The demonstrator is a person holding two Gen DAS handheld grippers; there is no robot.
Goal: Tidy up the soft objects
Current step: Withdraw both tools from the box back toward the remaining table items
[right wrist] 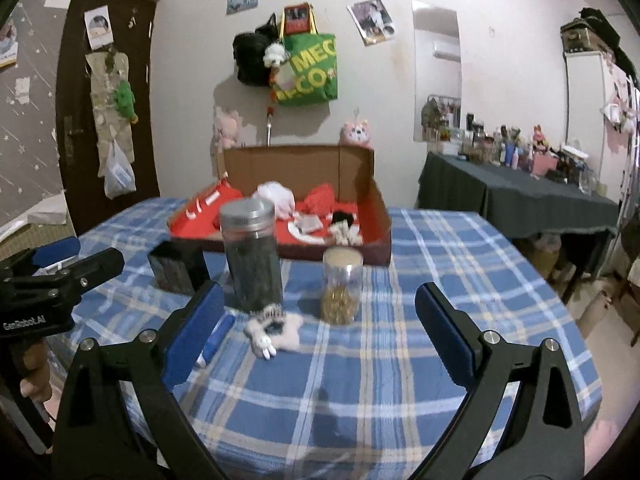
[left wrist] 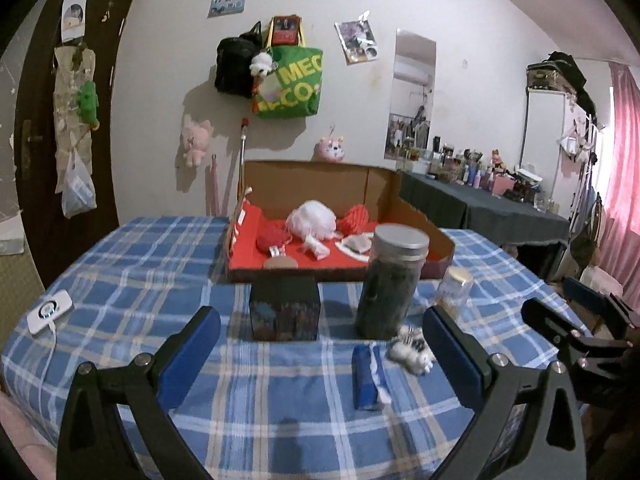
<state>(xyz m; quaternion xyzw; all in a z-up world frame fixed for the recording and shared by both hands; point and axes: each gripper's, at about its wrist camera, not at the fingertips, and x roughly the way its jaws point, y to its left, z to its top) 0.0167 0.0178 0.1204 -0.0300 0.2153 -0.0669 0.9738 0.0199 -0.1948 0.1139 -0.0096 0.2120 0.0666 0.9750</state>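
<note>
A small fluffy white-and-black plush (left wrist: 412,350) (right wrist: 273,330) lies on the blue plaid table in front of the tall jar. A cardboard box with a red lining (left wrist: 416,216) (right wrist: 376,200) stands at the back and holds a white pompom (left wrist: 312,222) (right wrist: 276,196), red soft items (left wrist: 272,238) and other soft pieces. My left gripper (left wrist: 320,352) is open and empty above the table, the plush just inside its right finger. My right gripper (right wrist: 318,320) is open and empty, with the plush between its fingers, nearer the left one. The right gripper shows at the right edge of the left wrist view (left wrist: 576,320).
A tall dark jar with a metal lid (left wrist: 390,284) (right wrist: 252,256), a small clear jar (left wrist: 454,292) (right wrist: 342,286), a dark box (left wrist: 285,308) (right wrist: 176,266) and a blue packet (left wrist: 366,378) (right wrist: 216,338) stand on the table. A white device with a cable (left wrist: 48,312) lies at left.
</note>
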